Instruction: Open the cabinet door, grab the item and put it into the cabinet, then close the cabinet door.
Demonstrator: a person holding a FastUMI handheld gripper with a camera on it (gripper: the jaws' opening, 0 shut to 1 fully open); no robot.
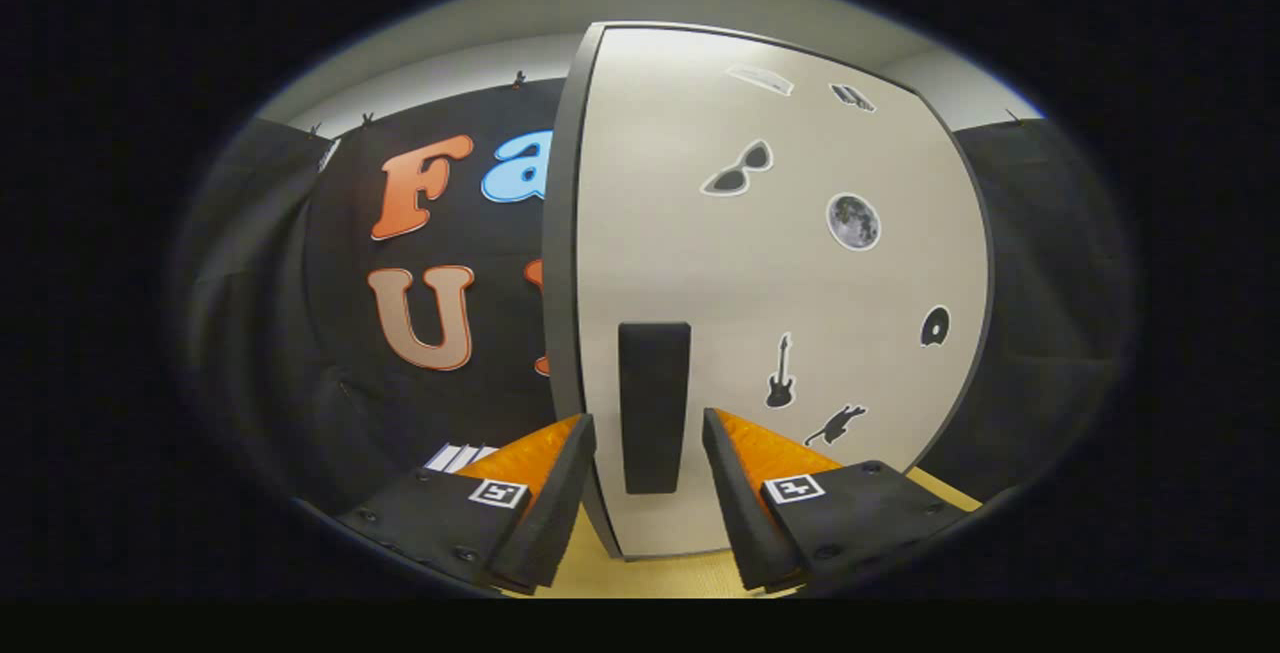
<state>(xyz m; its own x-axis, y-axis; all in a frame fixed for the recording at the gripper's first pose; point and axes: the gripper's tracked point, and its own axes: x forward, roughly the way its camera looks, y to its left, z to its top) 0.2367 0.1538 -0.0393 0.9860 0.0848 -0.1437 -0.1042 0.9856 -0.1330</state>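
Door handle (654,407) stands between the parted fingers (548,493).

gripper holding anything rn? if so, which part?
Nothing held. The gripper is open, its fingers either side of the cabinet door's black handle, with gaps showing on both sides.

The pale, sticker-dotted cabinet door (780,283) stands upright, its black vertical handle (654,407) near its left edge.

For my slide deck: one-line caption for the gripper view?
Open tool straddles the black handle of the closed, sticker-covered cabinet door.
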